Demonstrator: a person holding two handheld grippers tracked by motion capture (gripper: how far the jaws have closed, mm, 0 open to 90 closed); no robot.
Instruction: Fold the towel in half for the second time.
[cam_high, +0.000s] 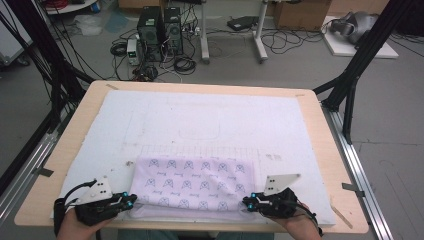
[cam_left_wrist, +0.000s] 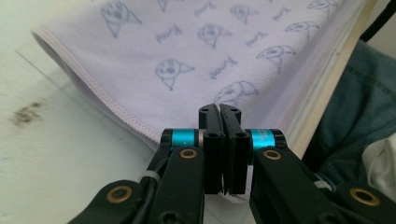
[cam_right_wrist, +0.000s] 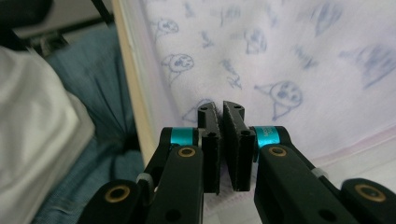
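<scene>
A lilac cloth (cam_high: 195, 182) printed with small cartoon faces lies folded on the near half of the white mat (cam_high: 210, 120). My left gripper (cam_high: 132, 200) sits at its near left corner and my right gripper (cam_high: 246, 202) at its near right corner, both close to the table's front edge. In the left gripper view the jaws of the left gripper (cam_left_wrist: 219, 109) are pressed together, with the cloth's (cam_left_wrist: 187, 46) hem pinched low between them. The right gripper (cam_right_wrist: 220, 108) likewise stands shut with a strip of the cloth (cam_right_wrist: 280, 56) caught between its pads.
The mat covers most of a wooden table (cam_high: 325, 150), whose front edge (cam_right_wrist: 133, 93) runs just behind the grippers. The person's blue trousers (cam_left_wrist: 355, 107) lie beyond that edge. Black frame legs (cam_high: 350, 85) flank the table. Computers and cables (cam_high: 160, 35) stand on the floor beyond.
</scene>
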